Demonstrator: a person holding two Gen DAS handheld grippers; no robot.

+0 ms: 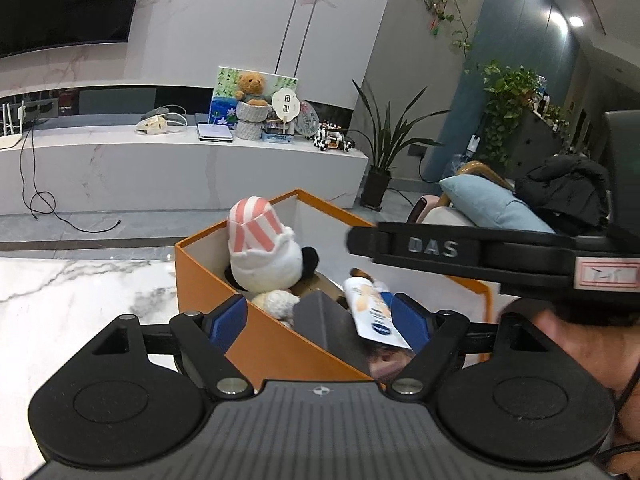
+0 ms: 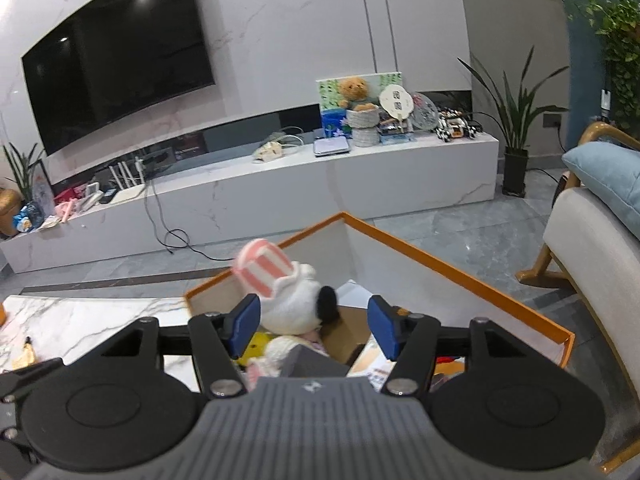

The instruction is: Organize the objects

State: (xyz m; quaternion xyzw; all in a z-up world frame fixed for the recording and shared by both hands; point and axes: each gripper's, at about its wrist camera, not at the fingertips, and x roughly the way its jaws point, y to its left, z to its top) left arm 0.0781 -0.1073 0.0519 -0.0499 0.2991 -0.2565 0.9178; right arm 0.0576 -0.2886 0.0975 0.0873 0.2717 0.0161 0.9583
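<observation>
Both tools are hanging released over the orange box (image 2: 460, 264): the left tool (image 1: 320, 320) above a tube (image 1: 370, 308), the right tool (image 2: 314, 326) flanking a plush toy (image 2: 288, 300)

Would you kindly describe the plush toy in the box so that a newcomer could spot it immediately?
Find the orange box standing on the marble table, open at the top and white inside. Rising above its other contents near the left wall is the plush toy, white-bodied. Its pink-and-white striped cap and black ear set it apart from the flat packets and the tube around it.
</observation>
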